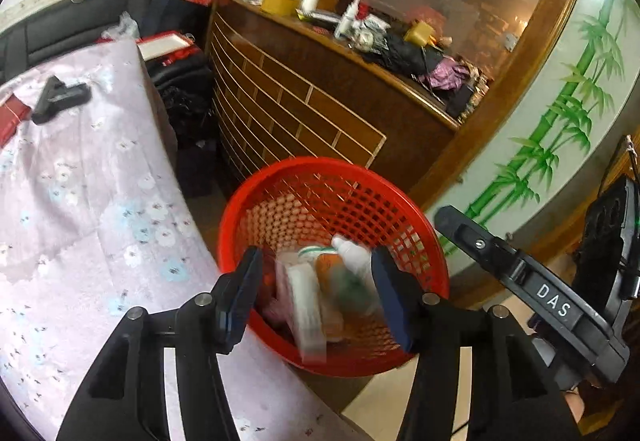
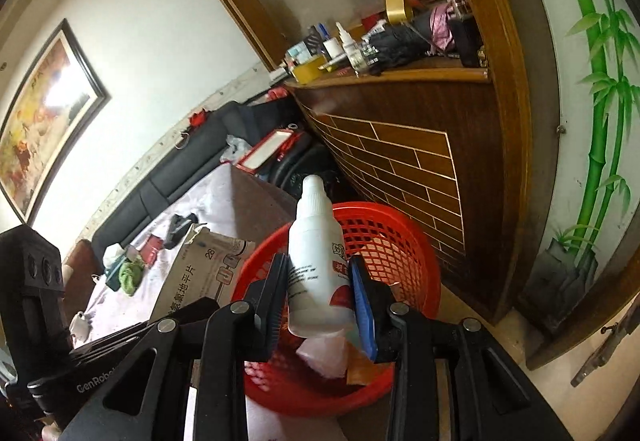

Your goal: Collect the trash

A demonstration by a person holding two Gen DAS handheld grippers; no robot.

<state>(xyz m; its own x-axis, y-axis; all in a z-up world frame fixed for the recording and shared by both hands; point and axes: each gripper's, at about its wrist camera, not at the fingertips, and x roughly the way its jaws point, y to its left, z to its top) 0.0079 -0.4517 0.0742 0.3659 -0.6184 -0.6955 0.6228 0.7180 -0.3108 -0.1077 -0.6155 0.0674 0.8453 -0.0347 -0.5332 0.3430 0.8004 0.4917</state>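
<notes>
Framed painting, bamboo mural, cluttered wooden counter

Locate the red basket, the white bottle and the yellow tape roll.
red basket (image 2: 400, 225): right wrist view, far mesh wall.
white bottle (image 2: 316, 265): right wrist view, body.
yellow tape roll (image 2: 398, 10): right wrist view, outer band.

Left gripper angled downward, jaws parted and gripping nothing, right gripper angled downward, clamped on a white bottle

White bottle between fingers, seemingly gripped.
</notes>
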